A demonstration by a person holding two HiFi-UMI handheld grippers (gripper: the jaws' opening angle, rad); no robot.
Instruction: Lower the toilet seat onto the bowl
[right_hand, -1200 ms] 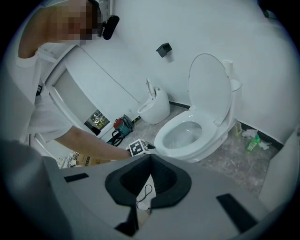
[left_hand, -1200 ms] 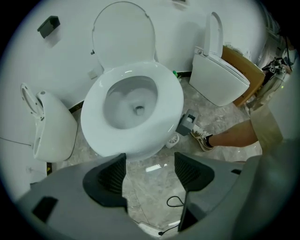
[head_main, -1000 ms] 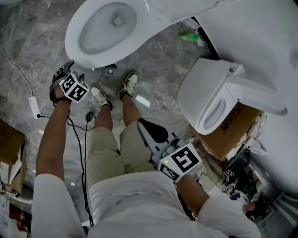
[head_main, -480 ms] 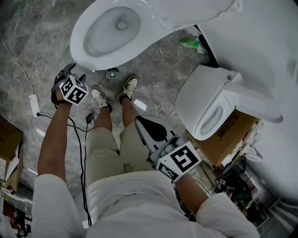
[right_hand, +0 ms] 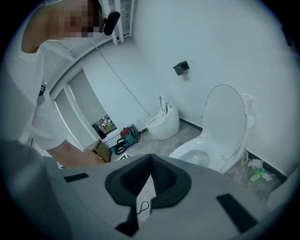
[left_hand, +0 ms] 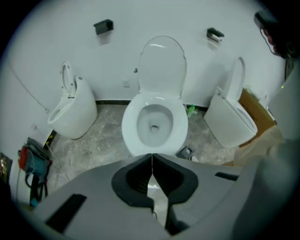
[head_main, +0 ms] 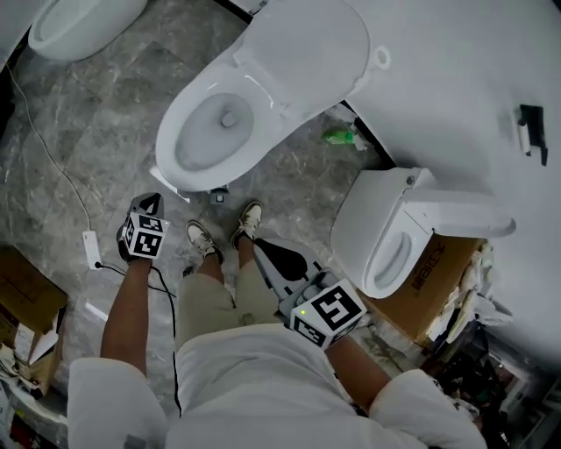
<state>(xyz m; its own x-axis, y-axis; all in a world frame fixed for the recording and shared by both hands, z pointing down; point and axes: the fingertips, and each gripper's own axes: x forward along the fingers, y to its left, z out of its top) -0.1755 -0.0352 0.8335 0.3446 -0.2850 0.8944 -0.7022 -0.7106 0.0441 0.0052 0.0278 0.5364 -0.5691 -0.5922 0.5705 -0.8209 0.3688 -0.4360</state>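
The white toilet bowl (head_main: 180,131) stands ahead of me on the grey marble floor, with its seat and lid (head_main: 302,57) raised against the white wall. My left gripper (head_main: 151,204) hangs shut and empty a short way in front of the bowl's front rim, apart from it. In the left gripper view the shut jaws (left_hand: 151,155) point straight at the bowl (left_hand: 133,126) and the upright seat (left_hand: 161,65). My right gripper (head_main: 263,250) is shut and empty at my waist. Its view shows its jaws (right_hand: 150,157) and the raised seat (right_hand: 225,119) at the right.
A second toilet (head_main: 394,228) with its lid up sits at the right on a cardboard box (head_main: 438,263). A third toilet (head_main: 74,26) is at the top left. A cable and power strip (head_main: 90,250) lie left of my feet. A green bottle (head_main: 337,136) lies by the wall.
The view has pulled back, so the whole raised seat and lid now show. My left gripper is farther from the bowl's front rim. The seat has stayed up.
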